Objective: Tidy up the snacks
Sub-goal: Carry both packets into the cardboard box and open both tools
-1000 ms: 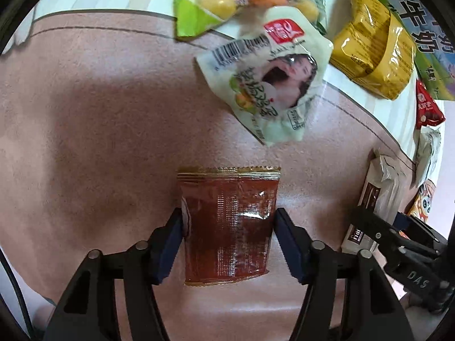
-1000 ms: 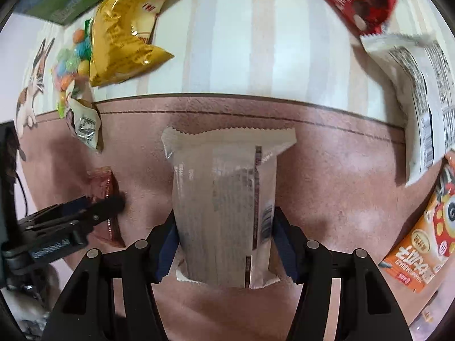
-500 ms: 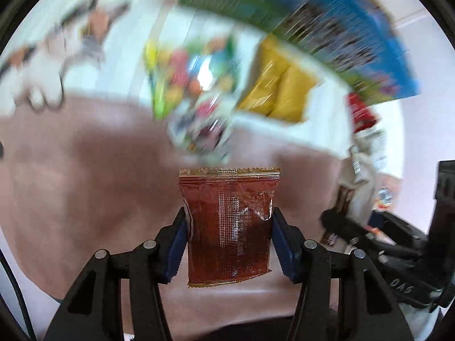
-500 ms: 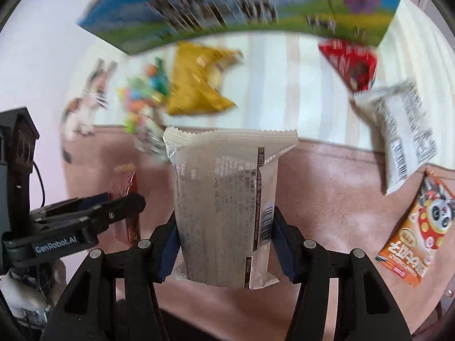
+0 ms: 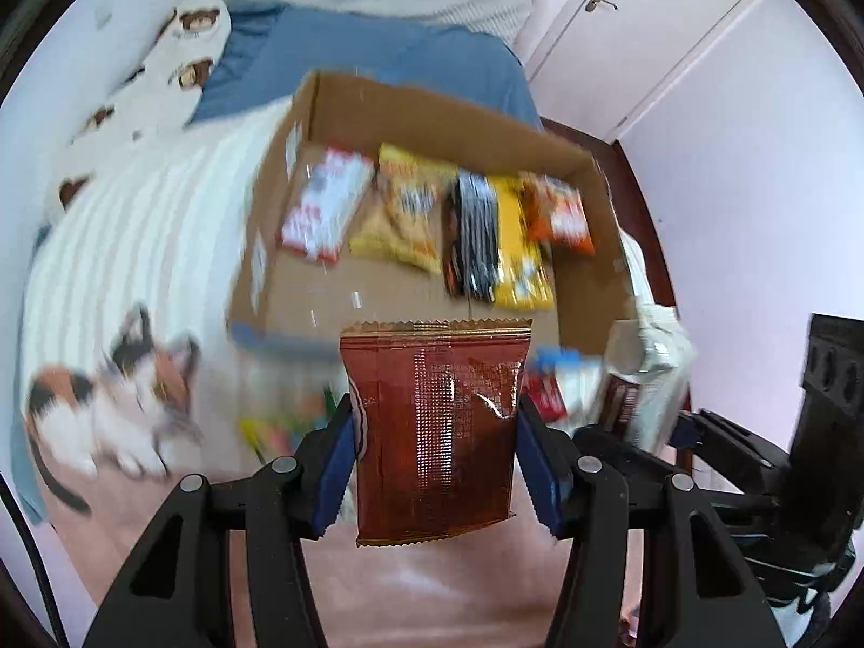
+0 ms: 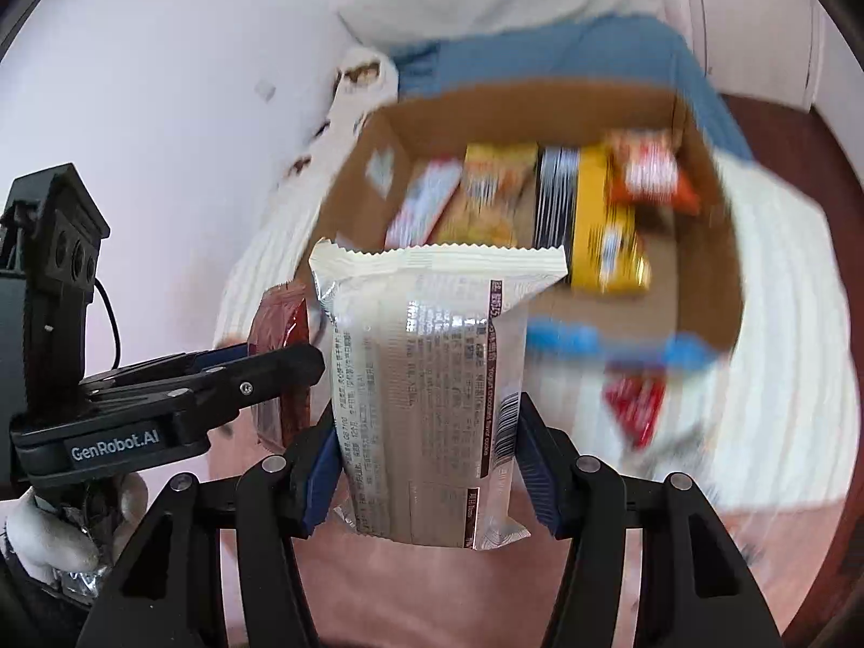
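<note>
My left gripper [image 5: 434,459] is shut on a reddish-brown snack packet [image 5: 434,432] and holds it up in the air. My right gripper [image 6: 426,448] is shut on a white cookie packet [image 6: 432,378], also lifted. An open cardboard box [image 5: 432,119] stands ahead on the bed with several snack packs [image 5: 486,232] in a row inside; it also shows in the right wrist view [image 6: 707,248]. The right gripper and its white packet [image 5: 648,378] appear at the right of the left wrist view. The left gripper [image 6: 270,372] with the brown packet [image 6: 281,335] appears at the left of the right wrist view.
A striped bedspread [image 5: 135,227] with a cat print [image 5: 108,405] lies under the box. A blue blanket [image 5: 378,48] and white pillow lie behind it. Blurred loose snacks [image 6: 637,405] lie in front of the box. A pink wall [image 6: 162,108] is at the left; a door [image 5: 648,16] at the right.
Both grippers have risen from the brown mat with their packets and tilted up, so the cardboard box has come into view ahead. The view is blurred with motion.
</note>
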A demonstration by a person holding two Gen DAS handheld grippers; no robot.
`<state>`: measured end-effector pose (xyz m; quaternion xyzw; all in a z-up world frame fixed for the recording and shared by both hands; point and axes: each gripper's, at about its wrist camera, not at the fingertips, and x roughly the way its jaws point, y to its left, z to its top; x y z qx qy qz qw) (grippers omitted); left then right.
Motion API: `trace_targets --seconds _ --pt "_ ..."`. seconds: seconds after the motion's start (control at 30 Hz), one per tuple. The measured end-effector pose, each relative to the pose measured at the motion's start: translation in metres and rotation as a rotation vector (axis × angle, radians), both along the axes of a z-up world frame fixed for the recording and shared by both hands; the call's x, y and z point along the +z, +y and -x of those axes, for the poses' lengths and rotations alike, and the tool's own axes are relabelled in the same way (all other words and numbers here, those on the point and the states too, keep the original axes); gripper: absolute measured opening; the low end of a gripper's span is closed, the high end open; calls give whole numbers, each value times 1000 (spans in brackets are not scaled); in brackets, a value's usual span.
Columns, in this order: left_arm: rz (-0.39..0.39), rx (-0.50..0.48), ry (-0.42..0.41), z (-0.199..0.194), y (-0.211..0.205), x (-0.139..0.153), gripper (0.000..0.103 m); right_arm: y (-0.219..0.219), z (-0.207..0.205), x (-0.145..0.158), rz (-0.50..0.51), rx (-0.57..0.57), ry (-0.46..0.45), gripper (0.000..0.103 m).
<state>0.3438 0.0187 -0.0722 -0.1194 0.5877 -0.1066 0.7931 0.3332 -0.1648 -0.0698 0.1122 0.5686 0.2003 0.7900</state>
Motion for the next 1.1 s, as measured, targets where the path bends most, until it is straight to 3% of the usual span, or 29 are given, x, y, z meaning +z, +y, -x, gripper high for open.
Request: trace_targets --seconds 0.1,0.27,0.43,0.73,0.83,0.9,0.97,1.1 --pt "-1 12 0 -37 7 1 53 -4 -33 12 -2 -21 -24 61" --pt "-13 29 64 -91 23 -13 53 4 -81 2 5 -51 -3 61" --pt "-18 50 154 -125 34 -52 53 17 -117 -29 22 -60 77 61" --pt "-63 28 249 -138 32 -100 54 33 -140 -91 60 -65 198 65" --pt "-66 24 256 -138 33 -106 62 33 -143 -104 82 -63 252 93" --pt "-87 19 247 -138 32 -107 78 33 -143 -107 110 -59 258 94" --pt "-96 17 236 -138 32 -106 87 34 -144 -109 135 -43 263 97" --pt "-90 10 189 -134 30 -96 88 32 -142 -105 194 -25 240 98"
